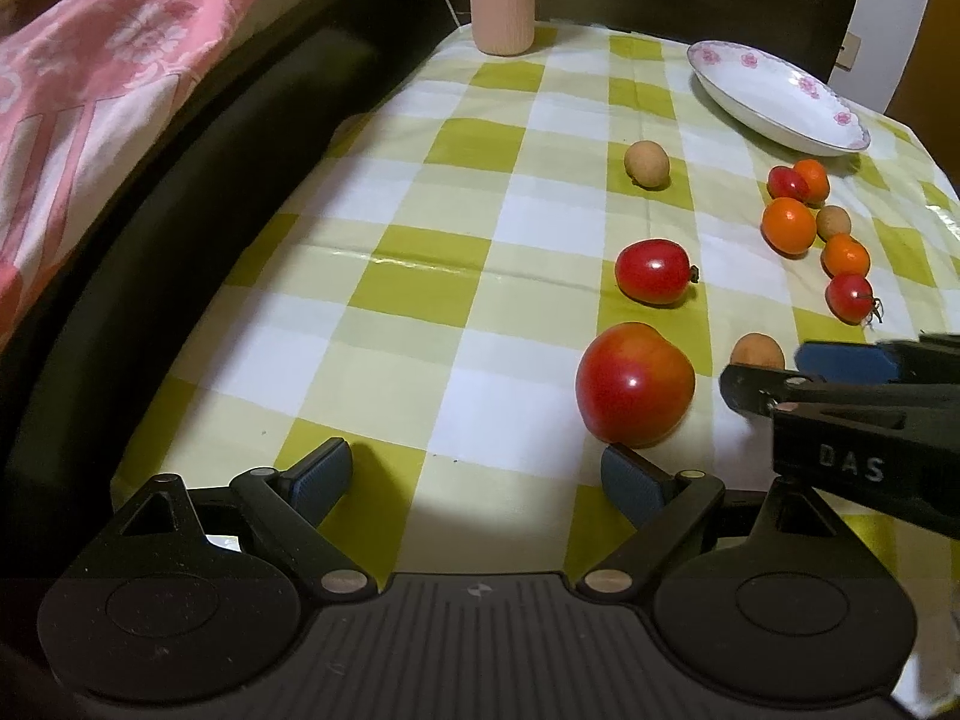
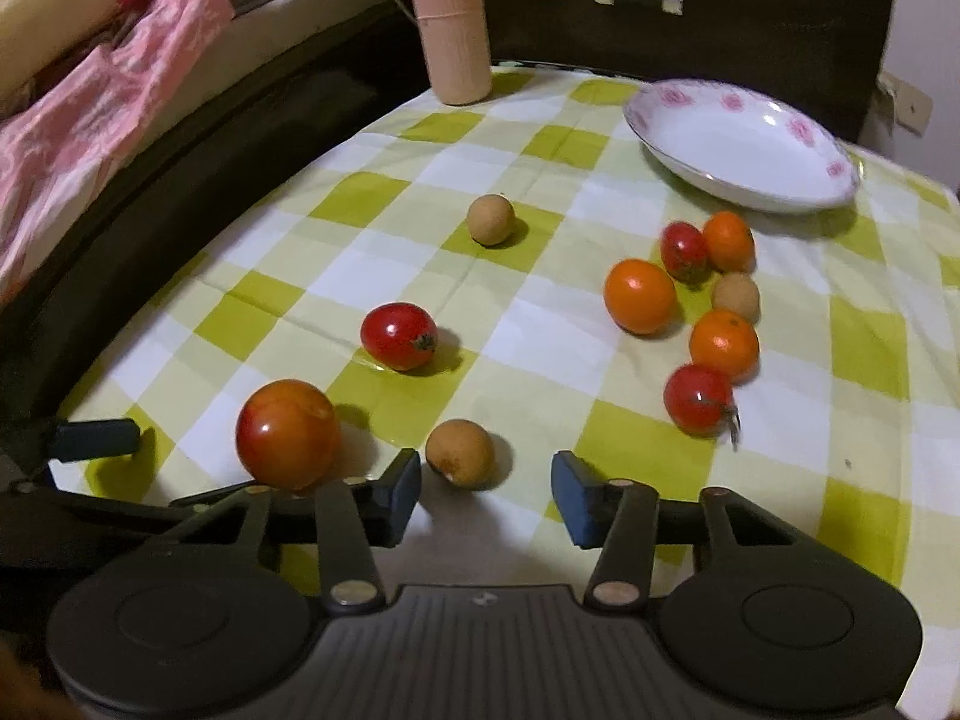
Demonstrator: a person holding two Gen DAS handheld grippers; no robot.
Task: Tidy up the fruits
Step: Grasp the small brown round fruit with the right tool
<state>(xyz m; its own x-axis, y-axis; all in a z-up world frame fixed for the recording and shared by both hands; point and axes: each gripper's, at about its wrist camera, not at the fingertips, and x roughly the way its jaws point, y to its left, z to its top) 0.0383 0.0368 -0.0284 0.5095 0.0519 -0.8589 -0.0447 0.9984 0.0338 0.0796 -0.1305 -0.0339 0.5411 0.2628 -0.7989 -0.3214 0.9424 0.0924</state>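
The bench point(image 2: 384, 198) under me wears a yellow-green and white checked cloth, with a bed and its pink flowered sheet point(image 1: 90, 78) along its far left side. At the back right corner sits a white plate point(image 2: 744, 150) with pink flowers round the rim, nothing in it, and at the back a tall pink cylinder point(image 2: 450, 24) stands upright. My left gripper point(image 1: 477, 474) hangs over bare cloth with its fingers spread wide and nothing between them; the big red tomato point(image 1: 633, 384) lies just beyond its right finger. My right gripper point(image 2: 486, 495) reaches in from the right, its fingers partly drawn in but with a clear gap, and they press on nothing; a brown longan point(image 2: 461, 453) lies just ahead of that gap, nearer the left finger, and I cannot tell whether that finger touches it. Farther out lies a smaller red tomato point(image 2: 399, 336), alone, and beyond it another brown longan point(image 2: 492, 219), well apart from the rest. Near the plate is a loose cluster: three oranges point(image 2: 639, 296), two small red tomatoes point(image 2: 699, 401), one with its stem sticking out, and a third brown longan point(image 2: 737, 297) tucked among them.
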